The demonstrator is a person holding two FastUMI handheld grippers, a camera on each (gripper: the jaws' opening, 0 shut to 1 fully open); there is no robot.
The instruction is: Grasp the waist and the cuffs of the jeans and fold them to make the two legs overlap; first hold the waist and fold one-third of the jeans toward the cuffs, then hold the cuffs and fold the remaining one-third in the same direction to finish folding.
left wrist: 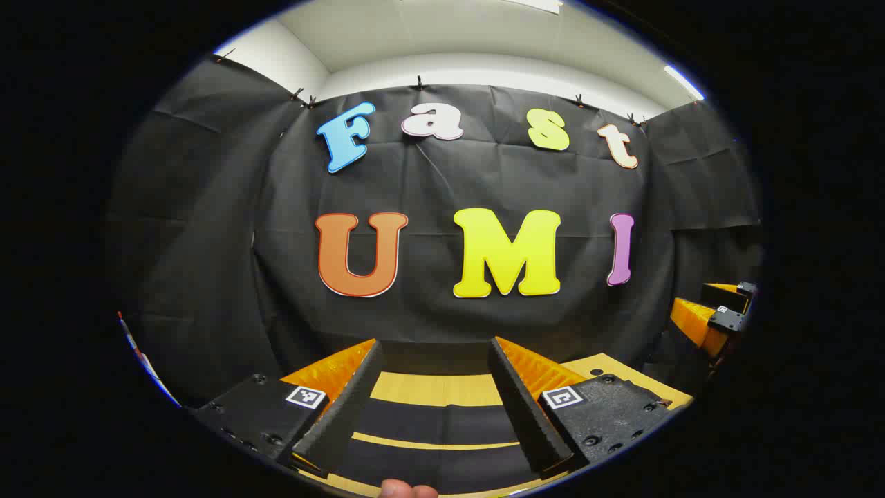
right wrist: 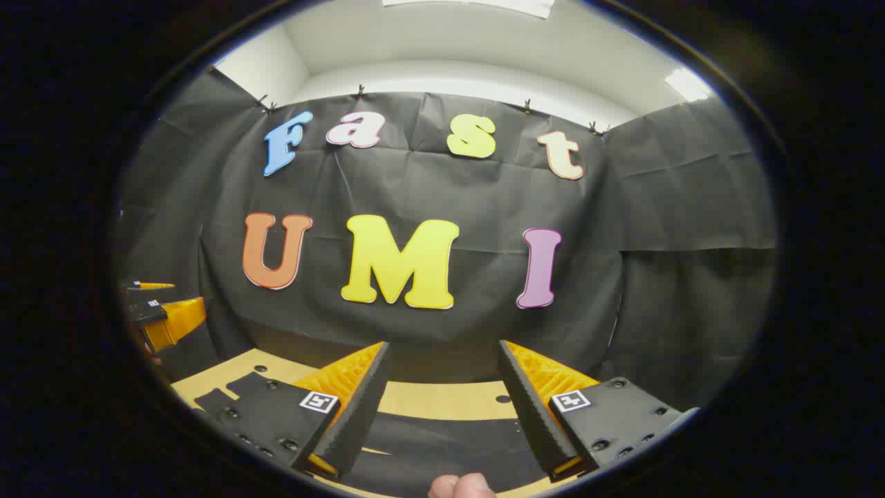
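Fingertips (left wrist: pixel 408 490) of the person holding my rig poke in at the very bottom of the left gripper view, and more fingertips (right wrist: pixel 462 485) show at the bottom of the right gripper view. Just above them, my left gripper (left wrist: pixel 434 346) stands with its jaws spread wide and nothing between them; my right gripper (right wrist: pixel 442 347) is likewise spread wide and holds nothing.

Below and between the left fingers I see the dark, near-black denim jeans (left wrist: pixel 432 425) lying flat on the pale wooden tabletop (left wrist: pixel 435 389), with a thin strip of bare wood showing between two dark bands of cloth, which I take for the two legs lying side by side. From the right gripper view the same jeans (right wrist: pixel 442 436) lie under the spread fingers, and a ragged dark edge of them reaches out to the left over the tabletop (right wrist: pixel 442 400). Neither gripper touches the cloth; both hang above it, pointed at the black cloth back wall (left wrist: pixel 442 187).

At the right edge of the left gripper view I catch the right gripper (left wrist: pixel 715 311) off to the side, and at the left edge of the right gripper view the left gripper (right wrist: pixel 162 311), both well apart from each other.
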